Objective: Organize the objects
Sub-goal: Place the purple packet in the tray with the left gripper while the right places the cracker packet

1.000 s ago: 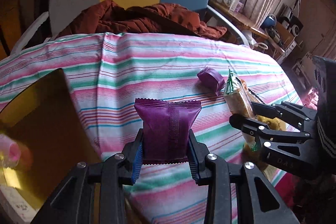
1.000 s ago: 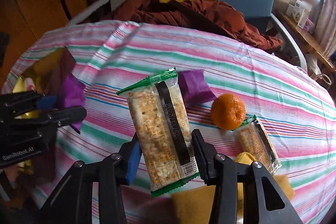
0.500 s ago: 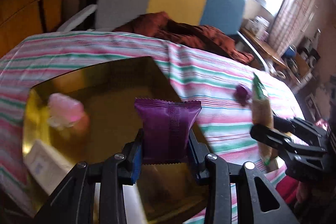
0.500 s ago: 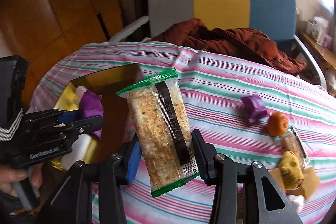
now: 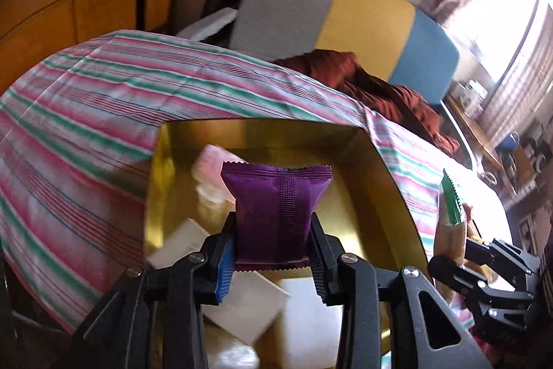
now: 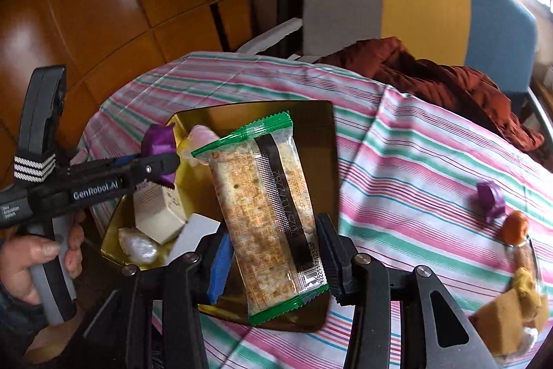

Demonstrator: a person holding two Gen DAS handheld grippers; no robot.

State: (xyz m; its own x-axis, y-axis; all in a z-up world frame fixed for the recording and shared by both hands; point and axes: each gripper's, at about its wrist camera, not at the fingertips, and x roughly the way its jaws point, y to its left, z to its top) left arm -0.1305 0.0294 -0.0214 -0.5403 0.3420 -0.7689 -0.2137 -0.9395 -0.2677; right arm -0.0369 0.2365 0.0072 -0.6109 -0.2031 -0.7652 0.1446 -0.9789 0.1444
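— Why both packets aloft? — Apparently for sorting: left gripper [image 5: 273, 265] clamps a purple snack packet [image 5: 274, 213] over the gold tray [image 5: 397, 196]; right gripper [image 6: 273, 261] pinches a green-edged cracker packet [image 6: 266, 206] above its near edge.

Black hand-held gripper [image 5: 273, 260], blue pads, silver screws, white lettering.

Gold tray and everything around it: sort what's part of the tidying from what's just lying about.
Part of the job:
- gold tray
- purple packet in the left tongs
- cracker pack in the right tongs
- loose purple wrapper, orange fruit on the striped cloth

Lying about:
- rust-red jacket
- chair
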